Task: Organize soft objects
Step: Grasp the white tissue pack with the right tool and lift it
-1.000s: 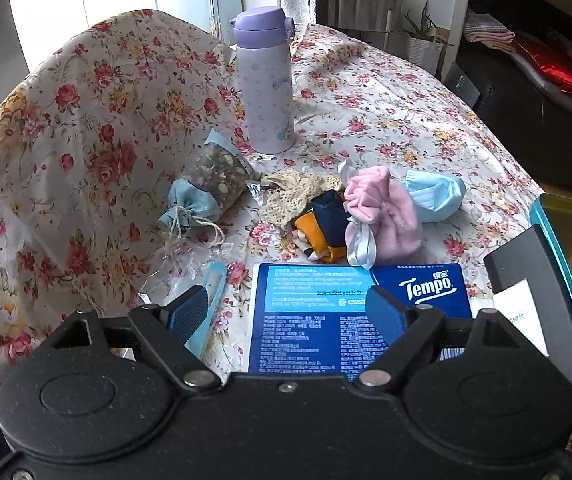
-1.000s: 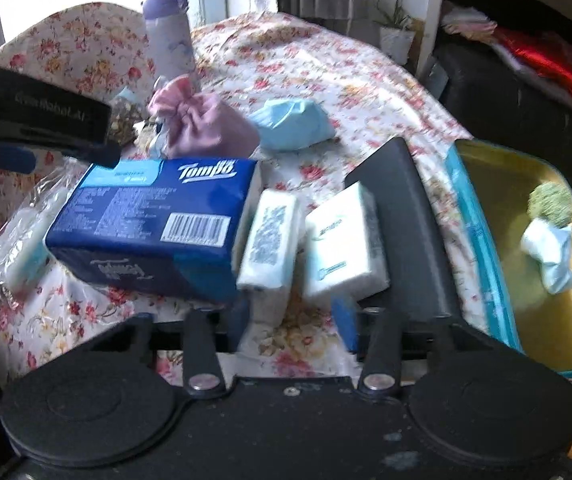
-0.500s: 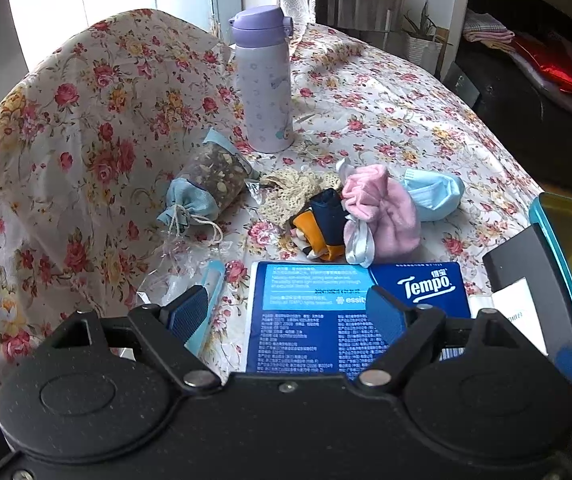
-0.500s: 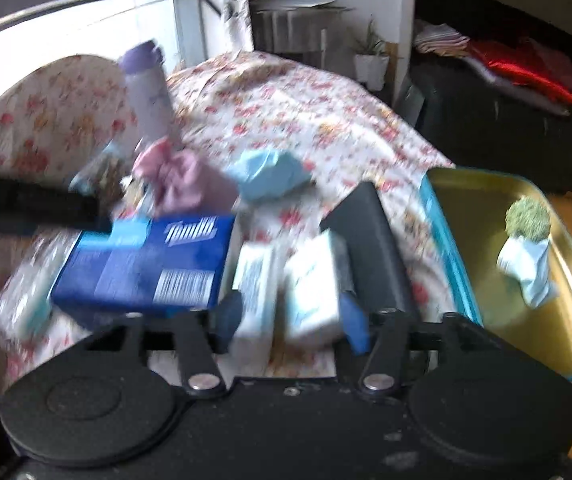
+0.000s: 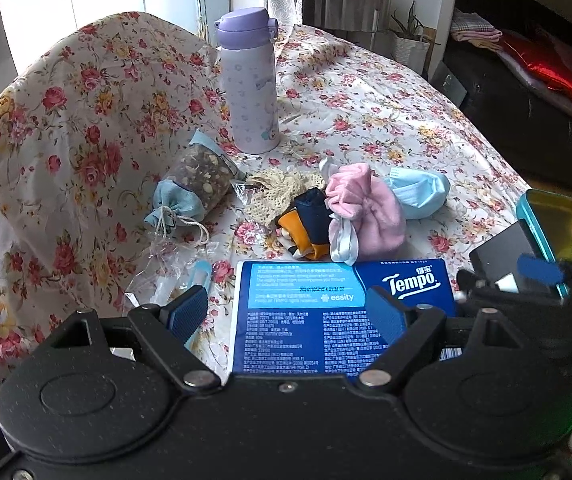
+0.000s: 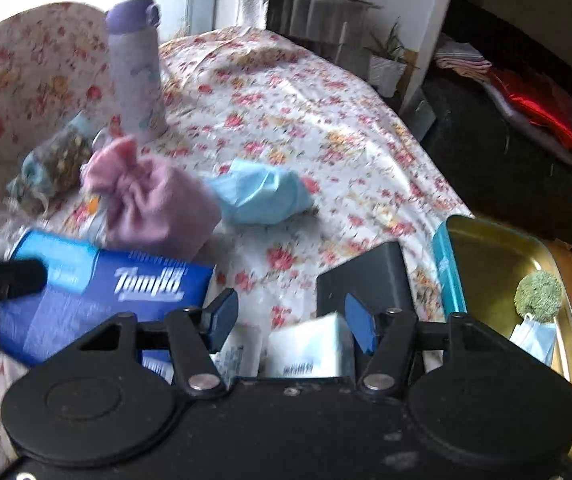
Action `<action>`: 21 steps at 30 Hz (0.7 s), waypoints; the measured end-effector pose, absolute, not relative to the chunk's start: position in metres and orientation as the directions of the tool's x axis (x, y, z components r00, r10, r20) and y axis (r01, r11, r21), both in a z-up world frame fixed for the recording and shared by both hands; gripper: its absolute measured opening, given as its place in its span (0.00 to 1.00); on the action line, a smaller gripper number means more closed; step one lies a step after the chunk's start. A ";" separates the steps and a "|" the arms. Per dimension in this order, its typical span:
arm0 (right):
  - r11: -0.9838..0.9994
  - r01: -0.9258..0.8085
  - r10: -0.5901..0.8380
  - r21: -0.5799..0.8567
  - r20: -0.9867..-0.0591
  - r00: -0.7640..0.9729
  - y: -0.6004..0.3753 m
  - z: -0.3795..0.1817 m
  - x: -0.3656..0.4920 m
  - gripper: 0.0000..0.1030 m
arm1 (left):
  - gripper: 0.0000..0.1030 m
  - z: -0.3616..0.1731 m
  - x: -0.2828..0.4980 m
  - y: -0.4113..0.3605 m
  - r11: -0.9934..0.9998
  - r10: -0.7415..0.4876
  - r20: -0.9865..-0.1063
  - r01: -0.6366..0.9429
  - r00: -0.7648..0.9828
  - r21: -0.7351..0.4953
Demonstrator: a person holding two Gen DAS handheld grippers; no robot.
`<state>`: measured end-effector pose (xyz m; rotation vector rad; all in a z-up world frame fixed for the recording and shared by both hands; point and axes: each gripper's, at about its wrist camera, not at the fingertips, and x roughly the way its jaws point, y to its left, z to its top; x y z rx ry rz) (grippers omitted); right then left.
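My left gripper [image 5: 286, 313] stands open low over the blue Tempo tissue pack [image 5: 306, 320], not pressing on it. Just beyond lie a pink pouch [image 5: 366, 212], a light blue face mask [image 5: 418, 194], an orange and navy cloth [image 5: 306, 228], cream lace [image 5: 277, 192] and a sachet of dried bits [image 5: 197, 184]. My right gripper [image 6: 290, 322] is open above two small white tissue packs [image 6: 310, 348]; nothing is pinched between its pads. The right wrist view is blurred and shows the pink pouch [image 6: 153, 204] and the mask [image 6: 257, 192] ahead.
A teal tin tray [image 6: 446, 264] at the right holds a green pompom [image 6: 538, 296] and another mask [image 6: 534, 336]. A black box [image 6: 366, 272] lies beside it. A purple bottle [image 5: 249, 84] stands behind the pile. The floral cloth drops away at the table's right edge.
The right gripper has moved forward over the table, so the white packs sit lower in its view. One of its blue fingertips now shows at the right of the left wrist view. The left gripper stayed still.
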<state>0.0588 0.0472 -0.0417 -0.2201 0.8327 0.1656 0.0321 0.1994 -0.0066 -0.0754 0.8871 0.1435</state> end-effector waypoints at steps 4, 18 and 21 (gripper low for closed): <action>0.950 -0.268 0.061 -0.160 -0.745 0.664 0.045 -0.042 0.028 0.57 | 0.86 -0.006 0.032 0.201 0.985 0.097 -0.775 -0.169 0.624 -0.013; 0.998 -0.059 0.045 0.008 -0.748 0.663 -0.021 -0.036 -0.059 0.58 | 0.86 -0.007 0.031 0.200 0.987 0.095 -0.776 -0.163 0.623 -0.010; 0.997 -0.038 0.077 0.068 -0.747 0.660 -0.033 -0.030 -0.067 0.58 | 0.86 -0.008 0.031 0.198 0.988 0.090 -0.778 -0.157 0.622 -0.012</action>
